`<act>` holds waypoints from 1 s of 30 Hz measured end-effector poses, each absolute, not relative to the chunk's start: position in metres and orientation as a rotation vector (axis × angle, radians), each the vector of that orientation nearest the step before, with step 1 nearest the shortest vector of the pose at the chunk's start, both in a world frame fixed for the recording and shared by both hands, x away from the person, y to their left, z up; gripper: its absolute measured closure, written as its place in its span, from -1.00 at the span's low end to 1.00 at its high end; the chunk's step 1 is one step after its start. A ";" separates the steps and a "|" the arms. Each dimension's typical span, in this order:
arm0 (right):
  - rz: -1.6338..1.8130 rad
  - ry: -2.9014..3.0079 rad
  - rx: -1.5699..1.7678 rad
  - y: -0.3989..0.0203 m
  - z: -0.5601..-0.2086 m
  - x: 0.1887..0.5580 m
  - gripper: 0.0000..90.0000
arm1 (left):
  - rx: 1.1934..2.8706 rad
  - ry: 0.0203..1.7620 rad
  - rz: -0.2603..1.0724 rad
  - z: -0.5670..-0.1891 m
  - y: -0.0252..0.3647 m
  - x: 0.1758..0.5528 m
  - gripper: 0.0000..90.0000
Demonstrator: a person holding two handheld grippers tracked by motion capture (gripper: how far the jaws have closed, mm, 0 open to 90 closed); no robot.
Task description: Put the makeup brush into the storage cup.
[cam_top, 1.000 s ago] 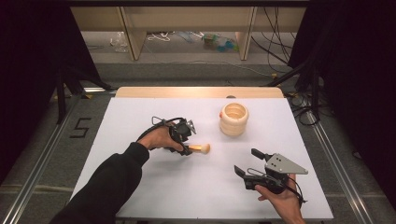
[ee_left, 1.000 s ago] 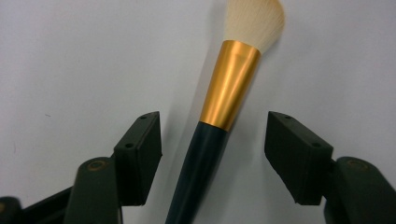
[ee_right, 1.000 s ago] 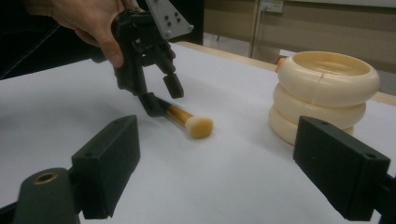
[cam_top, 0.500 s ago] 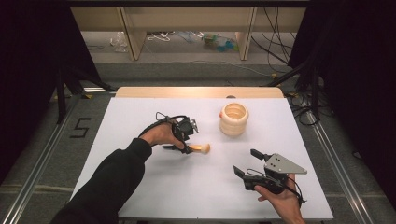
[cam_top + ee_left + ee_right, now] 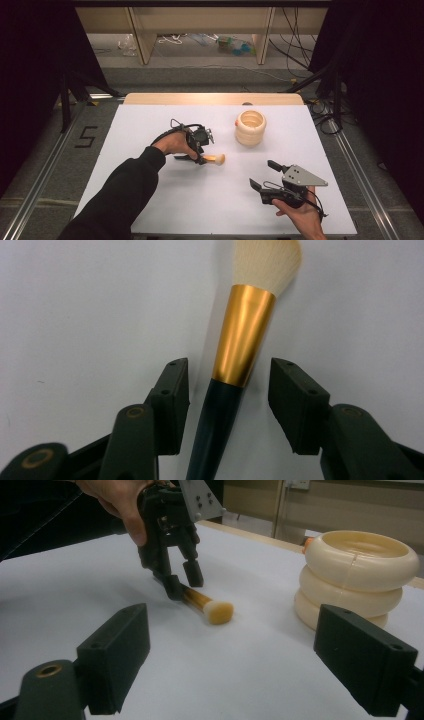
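A makeup brush (image 5: 216,159) lies on the white table, with a dark handle, a gold ferrule (image 5: 243,335) and cream bristles (image 5: 218,612). My left gripper (image 5: 199,154) is lowered over the handle. In the left gripper view the left gripper (image 5: 230,390) is open, with the handle between the jaws and a gap on each side. From the right gripper view the left gripper (image 5: 183,582) straddles the brush. My right gripper (image 5: 263,173) stands open near the front right, holding nothing; in the right gripper view the right gripper (image 5: 240,655) faces the brush.
A cream ribbed ring-shaped container (image 5: 250,127) stands upright behind and to the right of the brush, also in the right gripper view as the container (image 5: 357,575). The white table top (image 5: 150,130) ends at a wooden strip (image 5: 210,98) at the back.
The left forearm has shifted slightly while its gripper stays at the brush handle. The brush and the right gripper have not visibly moved.
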State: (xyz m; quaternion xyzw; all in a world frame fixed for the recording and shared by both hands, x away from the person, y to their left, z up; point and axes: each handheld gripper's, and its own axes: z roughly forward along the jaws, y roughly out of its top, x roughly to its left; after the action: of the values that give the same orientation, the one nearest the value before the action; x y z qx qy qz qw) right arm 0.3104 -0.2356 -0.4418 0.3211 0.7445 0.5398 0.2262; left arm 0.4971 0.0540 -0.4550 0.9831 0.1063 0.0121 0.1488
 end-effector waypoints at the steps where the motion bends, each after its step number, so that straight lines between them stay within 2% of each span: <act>1: 1.483 2.059 0.885 -0.236 -0.441 0.310 -0.65 | 2.834 0.303 0.033 -0.456 0.054 0.498 0.17; 9: 1.457 2.071 0.872 -0.237 -0.441 0.310 -0.65 | 2.862 0.302 0.028 -0.459 0.053 0.499 0.29; 23: 1.509 2.068 0.875 -0.233 -0.443 0.310 -0.65 | 2.909 0.215 0.024 -0.457 0.049 0.498 0.63; 30: 1.478 2.078 0.870 -0.234 -0.442 0.309 -0.65 | 2.904 0.292 0.010 -0.457 0.049 0.500 0.65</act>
State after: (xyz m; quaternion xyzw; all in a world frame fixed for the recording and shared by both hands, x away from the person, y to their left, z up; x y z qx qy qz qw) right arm 0.3095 -0.2342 -0.4419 0.3147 0.7522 0.5348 0.2218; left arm 0.4998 0.0490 -0.4573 0.9888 0.0994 0.0035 0.1114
